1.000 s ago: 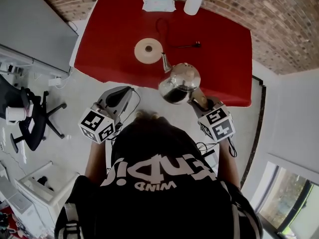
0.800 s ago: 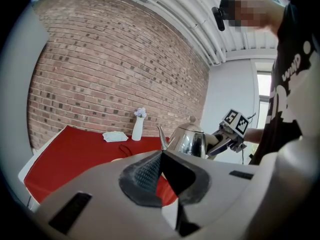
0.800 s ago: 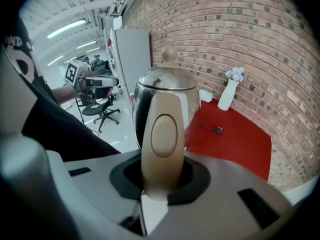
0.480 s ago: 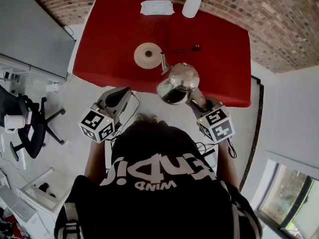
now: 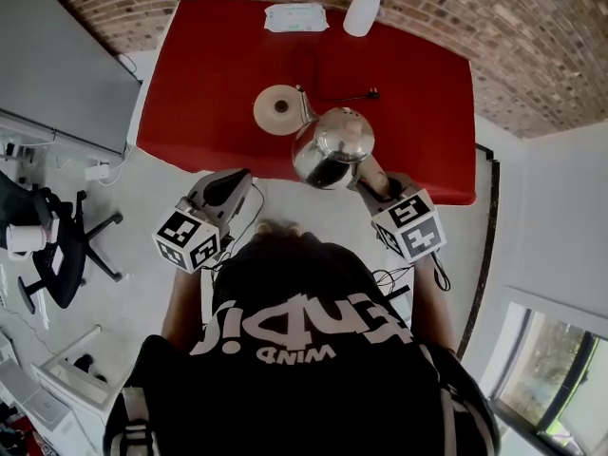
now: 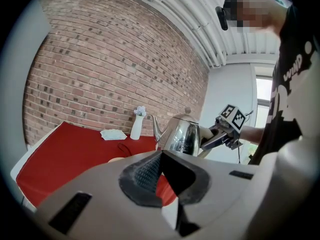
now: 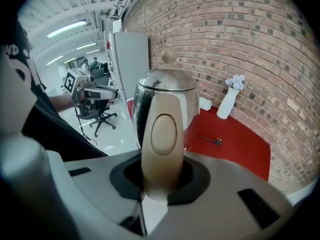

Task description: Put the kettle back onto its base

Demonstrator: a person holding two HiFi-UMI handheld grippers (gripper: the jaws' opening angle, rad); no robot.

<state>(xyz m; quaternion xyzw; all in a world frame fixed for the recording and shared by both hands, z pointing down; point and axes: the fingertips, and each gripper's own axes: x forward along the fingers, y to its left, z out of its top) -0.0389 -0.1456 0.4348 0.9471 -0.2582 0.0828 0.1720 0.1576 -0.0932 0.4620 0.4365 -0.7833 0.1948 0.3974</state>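
1. With our right gripper [image 5: 373, 175] we clamp the beige handle [image 7: 161, 139] of the shiny steel kettle [image 5: 332, 147], whose body sits just beyond the jaws.
2. We hold it above the red table [image 5: 218, 65], spout beside the round beige base [image 5: 277, 108].
3. Our left gripper [image 5: 231, 182] is closed on nothing.

The kettle [image 5: 332, 148] is gleaming like polished metal, its beige handle [image 7: 161, 139] looking matt and plasticky. The red tabletop [image 5: 218, 65] is lying dull and smooth, the brick wall [image 5: 532, 46] showing rough behind.
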